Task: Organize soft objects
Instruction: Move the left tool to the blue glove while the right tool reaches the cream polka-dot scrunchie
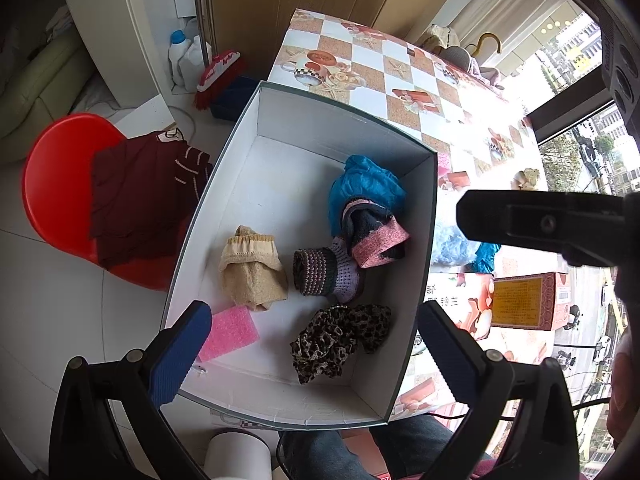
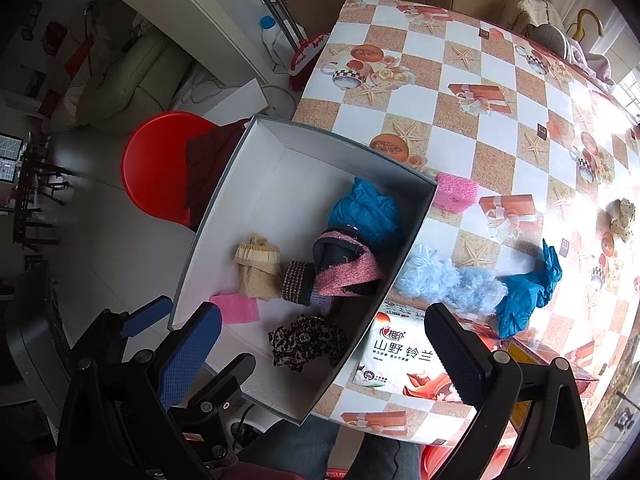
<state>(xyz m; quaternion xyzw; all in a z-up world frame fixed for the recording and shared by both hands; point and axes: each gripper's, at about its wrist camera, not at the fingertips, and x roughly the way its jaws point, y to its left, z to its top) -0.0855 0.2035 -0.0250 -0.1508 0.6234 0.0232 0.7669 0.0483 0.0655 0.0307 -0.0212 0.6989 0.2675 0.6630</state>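
Grippers [image 1: 314,344] [image 2: 322,346] both spread, empty; pale-blue fluffy cloth [image 2: 448,278] plain only from right wrist.

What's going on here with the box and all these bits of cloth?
A person with a claw in each hand is sorting soft things into a white box. The left claw and right claw both hang open and empty above it. Inside lie a leopard-print cloth, a pink sponge and others. A fluffy light blue piece and blue cloth still lie on the table.
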